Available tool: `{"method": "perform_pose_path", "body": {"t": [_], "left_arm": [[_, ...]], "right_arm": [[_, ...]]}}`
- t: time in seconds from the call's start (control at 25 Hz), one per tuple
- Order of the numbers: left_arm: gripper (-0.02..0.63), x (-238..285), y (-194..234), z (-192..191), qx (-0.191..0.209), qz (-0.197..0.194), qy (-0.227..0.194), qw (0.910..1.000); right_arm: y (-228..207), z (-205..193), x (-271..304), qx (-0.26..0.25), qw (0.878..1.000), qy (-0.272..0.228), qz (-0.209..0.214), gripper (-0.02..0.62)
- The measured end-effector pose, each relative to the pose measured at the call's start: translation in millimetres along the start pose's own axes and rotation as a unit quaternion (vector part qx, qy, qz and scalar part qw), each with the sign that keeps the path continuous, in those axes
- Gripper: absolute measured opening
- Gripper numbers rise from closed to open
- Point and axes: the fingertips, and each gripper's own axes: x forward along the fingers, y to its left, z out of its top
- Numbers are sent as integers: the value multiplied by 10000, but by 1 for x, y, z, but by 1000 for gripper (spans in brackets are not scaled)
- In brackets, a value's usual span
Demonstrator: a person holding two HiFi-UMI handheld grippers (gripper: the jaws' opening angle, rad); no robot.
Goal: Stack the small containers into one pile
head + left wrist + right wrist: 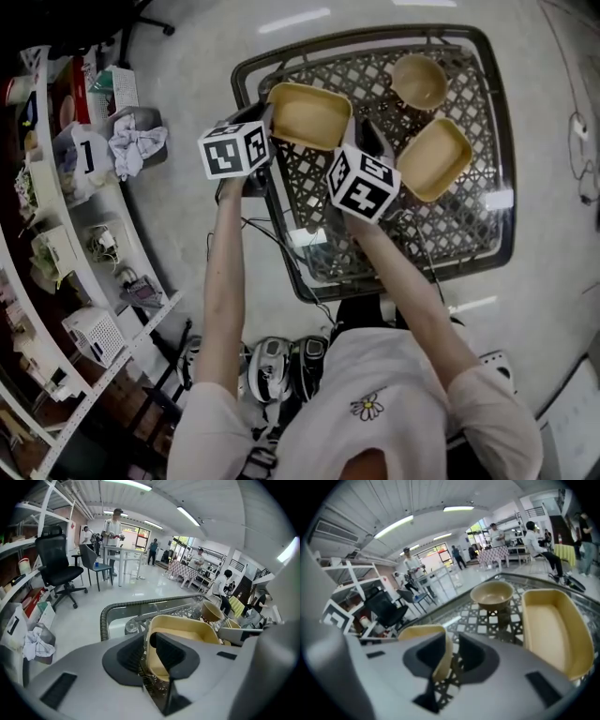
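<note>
A beige rectangular tray (307,114) lies at the near left corner of the lattice table top (469,225). A round beige bowl (419,82) and a square beige tray (434,157) sit to its right. My left gripper (146,646) straddles the rectangular tray's (187,630) left wall, one jaw outside and one inside, with a gap still showing. My right gripper (452,651) straddles the same tray's (419,632) opposite wall, which leans on one pad with space at the other. In the right gripper view the bowl (492,595) and square tray (551,630) lie beyond.
The table has a thick woven rim (272,56). White shelves (56,234) with clutter run along the left, and a bin with a cloth (136,141) stands beside them. A black office chair (58,566) and several people stand farther off across the room.
</note>
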Motion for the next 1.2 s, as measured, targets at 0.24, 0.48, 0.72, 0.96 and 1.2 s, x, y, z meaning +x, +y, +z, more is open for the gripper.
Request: {"method": "perform_pose_path", "body": {"t": [0.24,0.48,0.72,0.96,1.2], "left_arm": [[75,-9,-13,-26,85,-13,70,9999],[41,-10,-14,-35,87,-31,46,9999],[35,-8,-12,-16,-65,-12,-97,9999],[35,-62,-48,24,-223,126,-961,9950],[35,-145,-107,76,-113,570,-2001,9780]], "right_arm": [[-2,-32,-19,-50,9998,172,64,107],[-3,-41,-16,-277,9993,265,2,64],[4,-15,0,-376,9989,283,87,43],[14,49,-33,-749,9950,-322,578,40],[26,127,-106,-1226,9774,-1131,1301,40]]}}
